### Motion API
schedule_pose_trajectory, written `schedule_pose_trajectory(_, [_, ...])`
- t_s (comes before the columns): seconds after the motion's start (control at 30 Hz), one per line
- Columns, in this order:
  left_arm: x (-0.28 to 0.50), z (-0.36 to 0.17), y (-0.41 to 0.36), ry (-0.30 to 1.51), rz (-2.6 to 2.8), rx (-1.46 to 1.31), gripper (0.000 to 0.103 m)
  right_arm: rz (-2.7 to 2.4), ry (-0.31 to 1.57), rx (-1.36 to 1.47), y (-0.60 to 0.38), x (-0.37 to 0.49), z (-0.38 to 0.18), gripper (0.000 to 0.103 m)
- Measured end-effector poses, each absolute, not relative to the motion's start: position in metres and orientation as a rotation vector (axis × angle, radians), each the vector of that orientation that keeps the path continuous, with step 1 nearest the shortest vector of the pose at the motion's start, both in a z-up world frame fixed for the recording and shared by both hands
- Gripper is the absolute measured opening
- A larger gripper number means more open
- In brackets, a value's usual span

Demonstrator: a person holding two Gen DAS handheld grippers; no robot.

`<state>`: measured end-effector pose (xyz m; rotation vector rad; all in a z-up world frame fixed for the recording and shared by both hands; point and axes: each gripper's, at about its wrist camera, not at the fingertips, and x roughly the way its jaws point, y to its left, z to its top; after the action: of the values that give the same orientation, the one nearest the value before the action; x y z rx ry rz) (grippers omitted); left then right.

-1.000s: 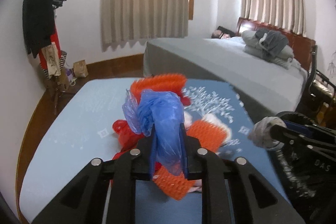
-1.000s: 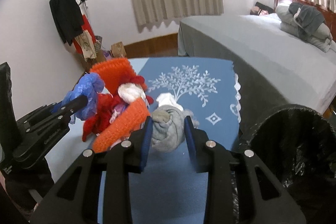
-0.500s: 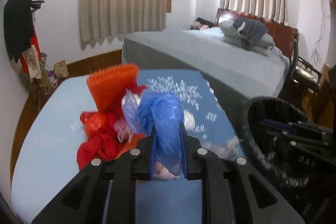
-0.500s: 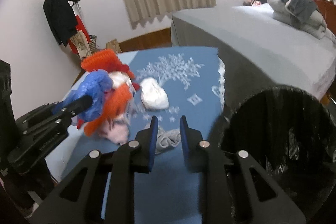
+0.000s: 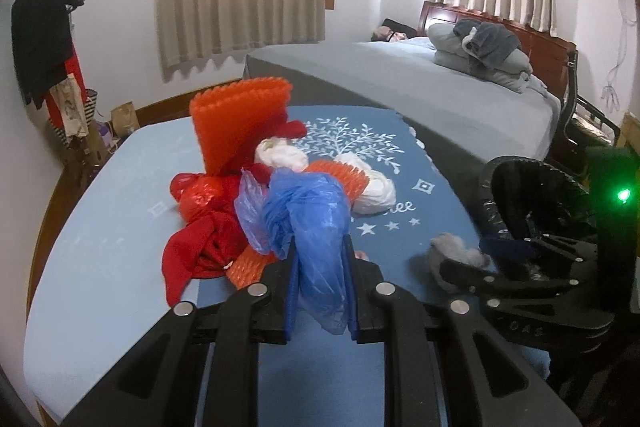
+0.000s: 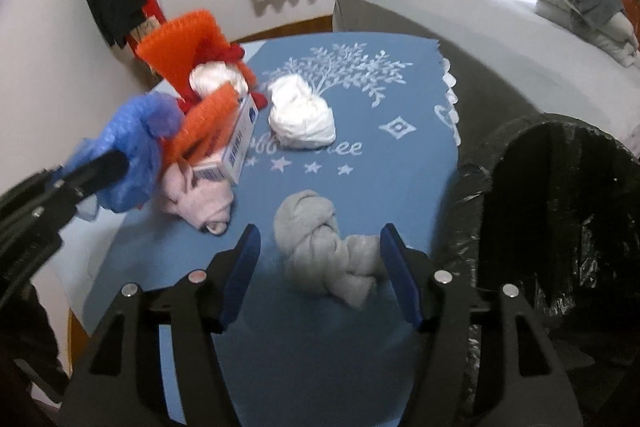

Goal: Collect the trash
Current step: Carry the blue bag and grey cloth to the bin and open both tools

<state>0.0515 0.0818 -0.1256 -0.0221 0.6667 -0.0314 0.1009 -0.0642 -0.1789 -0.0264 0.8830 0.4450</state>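
- Now the left tool [image 5: 320, 267] is clenched on the blue bag [image 5: 308, 223].
- The right tool [image 6: 320, 263] is opening around the grey rag [image 6: 324, 247], which lies on the desk [image 6: 380, 183].
- Next, I think: squeeze the rag, carry it right to the black bin [image 6: 560, 211].

My worktop [image 6: 360, 187] wears a blue tree-print cloth. A grey rag [image 6: 324, 247] lies near its near edge, a white bundle [image 6: 302, 117] mid-cloth, and orange netting [image 6: 180, 47], a small box [image 6: 236, 143] and a pink rag [image 6: 200, 199] toward its left edge.
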Motion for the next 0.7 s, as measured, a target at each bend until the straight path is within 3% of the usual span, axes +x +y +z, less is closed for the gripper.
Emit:
schedule_pose_trajectory(0.07, [0.052, -0.126, 0.085, 0.668, -0.029, -0.026, 0.019, 0.437, 0.892, -0.042, -0.061, 0.103, -0.184, 0.061])
schedule_pose_trajectory(0.23, [0.052, -0.125, 0.086, 0.667, -0.027, -0.030, 0.019, 0.454, 0.902, -0.097, -0.053, 0.108, -0.192, 0.036])
schedule_pose_trajectory(0.7, [0.056, -0.094, 0.055, 0.592, -0.114, -0.017, 0.019, 0.412, 0.707, 0.056, -0.109, 0.088, -0.097, 0.033])
